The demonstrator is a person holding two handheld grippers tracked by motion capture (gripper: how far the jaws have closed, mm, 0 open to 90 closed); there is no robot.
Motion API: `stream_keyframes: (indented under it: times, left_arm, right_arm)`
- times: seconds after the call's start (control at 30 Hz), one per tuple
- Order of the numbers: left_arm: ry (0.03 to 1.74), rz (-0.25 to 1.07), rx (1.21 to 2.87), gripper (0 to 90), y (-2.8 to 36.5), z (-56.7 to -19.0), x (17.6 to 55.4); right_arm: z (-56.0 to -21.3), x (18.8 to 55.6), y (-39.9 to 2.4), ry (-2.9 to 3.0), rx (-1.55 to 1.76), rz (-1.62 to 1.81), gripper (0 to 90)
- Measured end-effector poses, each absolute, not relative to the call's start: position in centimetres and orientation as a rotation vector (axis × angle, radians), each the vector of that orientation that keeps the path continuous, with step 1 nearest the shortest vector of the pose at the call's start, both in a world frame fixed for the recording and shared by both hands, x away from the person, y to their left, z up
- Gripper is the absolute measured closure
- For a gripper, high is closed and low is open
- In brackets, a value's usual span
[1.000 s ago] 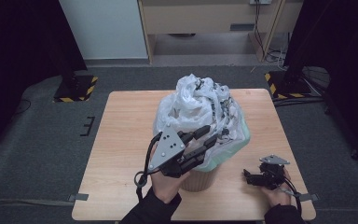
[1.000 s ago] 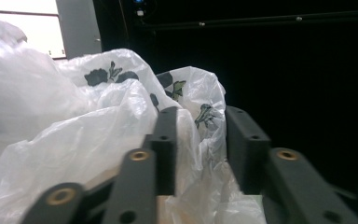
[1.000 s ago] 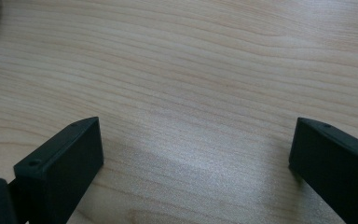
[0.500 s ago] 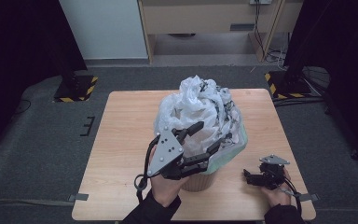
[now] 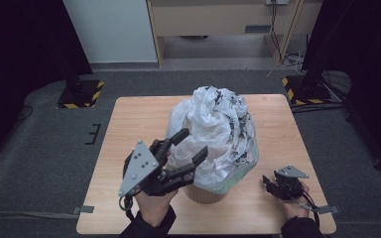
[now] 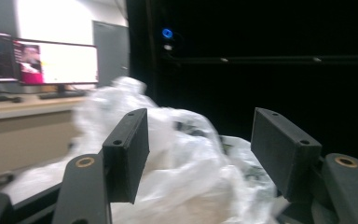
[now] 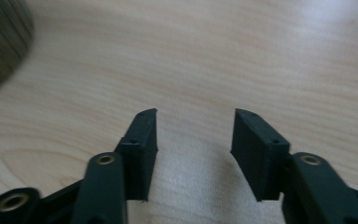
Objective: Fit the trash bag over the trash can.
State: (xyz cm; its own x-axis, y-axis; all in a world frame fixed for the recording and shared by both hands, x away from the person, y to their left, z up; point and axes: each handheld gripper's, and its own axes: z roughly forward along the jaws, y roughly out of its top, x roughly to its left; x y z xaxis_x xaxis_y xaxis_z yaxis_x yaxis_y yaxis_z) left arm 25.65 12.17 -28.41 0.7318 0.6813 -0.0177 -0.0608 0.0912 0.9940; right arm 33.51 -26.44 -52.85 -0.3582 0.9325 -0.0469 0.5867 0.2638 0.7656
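A crumpled white plastic bag (image 5: 213, 134) with black print bulges out of a round tan bin (image 5: 206, 194) near the middle of the wooden table (image 5: 139, 119). My left gripper (image 5: 194, 142) hovers at the bag's front-left side. Its jaws have just been opening and stand open, with nothing pinched. In the left gripper view the bag (image 6: 186, 172) lies just beyond that gripper (image 6: 199, 114). My right gripper (image 5: 268, 182) rests low at the table's front right, apart from the bin. In its own view the right gripper (image 7: 196, 114) has just been closing, and bare wood shows between the jaws.
Two yellow-and-black striped stand bases (image 5: 82, 94) (image 5: 302, 91) sit on the grey floor behind the table. A wooden cabinet (image 5: 218, 20) stands farther back. The bin's dark edge (image 7: 0, 42) is at the upper left of the right gripper view.
The left gripper's jaws, earlier closed on the bag's front, have spread, and the hand has drawn back to the left, off the bag. The right hand has stayed put.
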Motion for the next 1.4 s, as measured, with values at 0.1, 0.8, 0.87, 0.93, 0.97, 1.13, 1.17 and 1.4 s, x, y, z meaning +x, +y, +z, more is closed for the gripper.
stream_keyframes:
  times: [0.1,0.8,0.87,0.93,0.97,1.13,1.17,1.4]
  left_arm:
    - [0.594,0.61,1.348,36.8,13.8,-28.5,25.8]
    - [1.015,0.827,1.32,38.0,19.8,-34.2,31.8]
    - [1.036,0.843,1.336,36.1,19.6,-34.8,32.2]
    - [1.044,0.84,1.343,35.4,19.5,-35.1,32.3]
    - [1.053,0.842,1.353,35.4,19.4,-35.5,32.5]
    - [1.075,0.824,1.396,33.2,18.7,-36.7,32.9]
    - [1.075,0.825,1.404,32.8,18.6,-36.8,33.0]
    - [1.06,0.827,1.438,31.9,17.1,-37.4,32.7]
  right_arm:
    - [-52.3,33.3,-26.6,1.992,1.372,0.987,58.4]
    - [-47.0,32.9,-25.8,1.76,1.267,1.168,57.3]
    - [-45.5,32.8,-25.5,1.727,1.229,1.196,56.2]
    - [-44.7,32.7,-25.3,1.709,1.212,1.212,55.4]
    - [-44.0,32.7,-25.1,1.686,1.195,1.228,54.6]
    - [-40.2,32.4,-23.7,1.578,1.135,1.304,52.3]
    - [-38.9,32.3,-23.1,1.546,1.107,1.328,51.1]
    - [-36.7,32.6,-20.5,1.562,1.036,1.359,50.5]
